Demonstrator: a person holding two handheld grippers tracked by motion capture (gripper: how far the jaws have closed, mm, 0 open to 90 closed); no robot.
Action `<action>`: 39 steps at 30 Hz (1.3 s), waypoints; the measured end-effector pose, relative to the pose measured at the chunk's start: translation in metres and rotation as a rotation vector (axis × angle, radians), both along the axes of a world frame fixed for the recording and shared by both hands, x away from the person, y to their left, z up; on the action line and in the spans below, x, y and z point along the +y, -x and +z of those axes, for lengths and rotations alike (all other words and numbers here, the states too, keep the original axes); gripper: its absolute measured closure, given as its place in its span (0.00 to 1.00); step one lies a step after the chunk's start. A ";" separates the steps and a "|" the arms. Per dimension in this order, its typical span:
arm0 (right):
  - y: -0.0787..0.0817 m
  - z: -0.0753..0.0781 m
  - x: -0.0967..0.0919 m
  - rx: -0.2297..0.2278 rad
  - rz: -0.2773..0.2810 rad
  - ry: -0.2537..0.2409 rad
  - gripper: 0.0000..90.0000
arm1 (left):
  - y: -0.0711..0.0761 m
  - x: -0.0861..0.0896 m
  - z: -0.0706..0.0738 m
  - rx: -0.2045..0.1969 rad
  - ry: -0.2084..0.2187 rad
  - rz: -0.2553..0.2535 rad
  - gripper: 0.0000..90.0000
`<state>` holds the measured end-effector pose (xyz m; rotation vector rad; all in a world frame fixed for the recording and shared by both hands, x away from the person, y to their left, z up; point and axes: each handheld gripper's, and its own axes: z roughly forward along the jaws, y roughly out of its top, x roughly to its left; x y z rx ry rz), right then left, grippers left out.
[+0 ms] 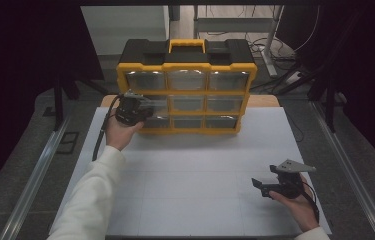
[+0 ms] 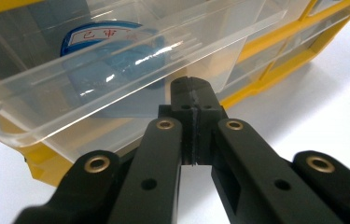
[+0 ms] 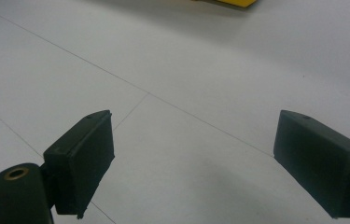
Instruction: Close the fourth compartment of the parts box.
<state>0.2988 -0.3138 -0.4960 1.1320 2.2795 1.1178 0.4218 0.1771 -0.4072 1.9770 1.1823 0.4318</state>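
A yellow and black drawer organizer (image 1: 187,62) stands upright at the back of the white table (image 1: 195,165). My left gripper (image 1: 147,112) is at its left column, against the front of a clear plastic drawer (image 2: 46,100) that sticks out a little. In the left gripper view my left gripper (image 2: 192,88) has its jaws pressed together, tips just under the drawer's front lip; I see no plastic between them. Inside the drawer lies a blue object with a white label (image 2: 109,46). My right gripper (image 1: 258,185) rests near the front right of the table, and the right gripper (image 3: 191,163) stands wide open over bare surface.
The organizer has three rows of clear drawers (image 1: 187,104). Metal rails (image 1: 35,170) run along both sides of the table. A desk frame and cables (image 1: 270,45) lie on the floor behind the organizer.
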 end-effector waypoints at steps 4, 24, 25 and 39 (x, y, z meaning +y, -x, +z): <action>0.000 0.000 0.000 -0.001 0.001 -0.001 0.14 | -0.003 0.001 0.000 0.002 0.006 0.009 1.00; 0.001 0.000 0.001 -0.003 0.003 0.001 0.14 | -0.012 0.000 -0.003 -0.031 0.008 0.022 1.00; 0.001 0.000 0.001 -0.003 0.003 0.001 0.14 | -0.012 0.000 -0.003 -0.031 0.006 0.024 1.00; 0.001 0.000 0.001 -0.003 0.007 0.007 0.14 | -0.018 0.000 -0.005 -0.051 -0.006 0.035 1.00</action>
